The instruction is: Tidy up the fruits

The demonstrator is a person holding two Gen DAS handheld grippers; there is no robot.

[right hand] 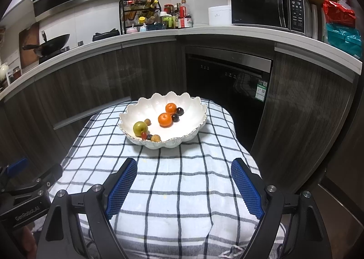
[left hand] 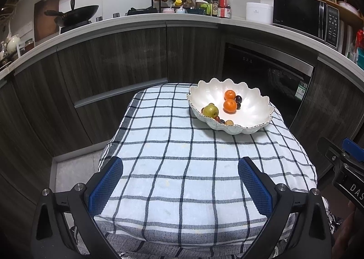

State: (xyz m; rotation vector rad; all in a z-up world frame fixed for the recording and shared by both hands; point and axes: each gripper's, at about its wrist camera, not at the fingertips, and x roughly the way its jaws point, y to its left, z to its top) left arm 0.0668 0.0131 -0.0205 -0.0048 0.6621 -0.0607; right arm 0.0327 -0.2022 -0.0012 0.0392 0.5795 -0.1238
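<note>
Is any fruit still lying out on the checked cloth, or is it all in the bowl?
All in the bowl: the oranges, the green apple and the small fruits lie inside it; the checked cloth bears none.

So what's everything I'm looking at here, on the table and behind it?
bowl: one, white, scalloped, far end of table
oranges: two, orange, middle of bowl
apple: one, yellow-green, bowl's left side
small fruits: several, dark, red and tan, in bowl
tablecloth: one, white with dark checks, over table
wok: one, black, counter left
microwave: one, black, counter right
left gripper: jaws open, empty
right gripper: jaws open, empty
</note>
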